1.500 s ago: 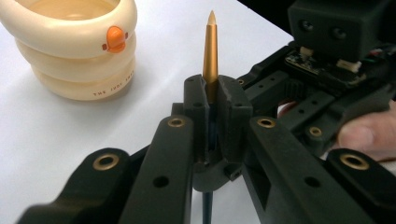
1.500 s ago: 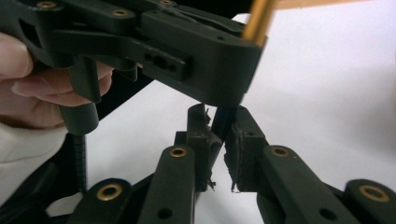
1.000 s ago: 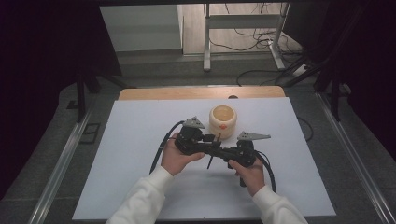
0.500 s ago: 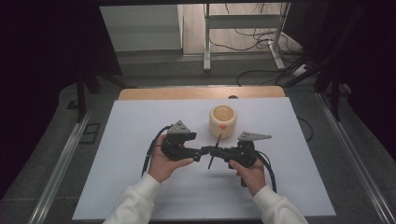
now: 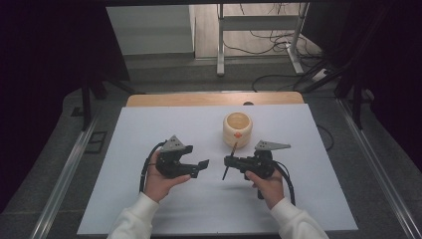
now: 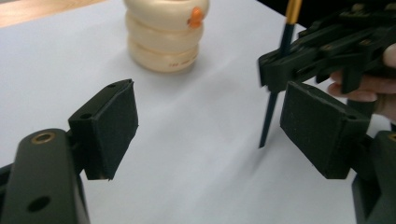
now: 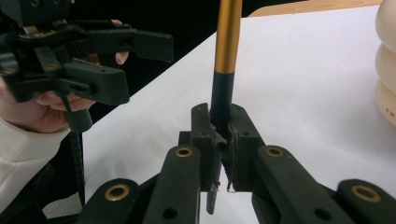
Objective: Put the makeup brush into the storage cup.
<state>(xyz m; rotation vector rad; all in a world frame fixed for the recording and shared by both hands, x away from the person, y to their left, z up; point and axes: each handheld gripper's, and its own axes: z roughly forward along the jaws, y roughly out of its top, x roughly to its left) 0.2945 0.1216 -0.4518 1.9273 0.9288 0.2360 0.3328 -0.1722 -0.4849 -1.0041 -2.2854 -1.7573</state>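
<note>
A cream ribbed holder point(image 5: 237, 129) with an orange dot stands on the white table sheet point(image 5: 149, 124), just beyond the two grippers. My right gripper point(image 5: 229, 161) is shut on a black pen with a gold upper part point(image 5: 230, 162), held nearly upright, tip just above the sheet. The right gripper view has that pen point(image 7: 226, 60) clamped between the pads. To its left my left gripper point(image 5: 203, 167) stands open, apart from the pen, nothing between its pads point(image 6: 114, 126). In the left gripper view the pen point(image 6: 278, 79) and holder point(image 6: 163, 32) lie ahead.
A wooden board edge point(image 5: 214, 98) runs along the far side of the sheet. Metal rails point(image 5: 69, 169) flank the table left and right. Cables point(image 5: 278, 74) and a stand's legs point(image 5: 219, 45) lie on the floor beyond.
My left gripper has let go near the pen and drawn back to the left, now open. The right gripper stays put, still holding the pen.
</note>
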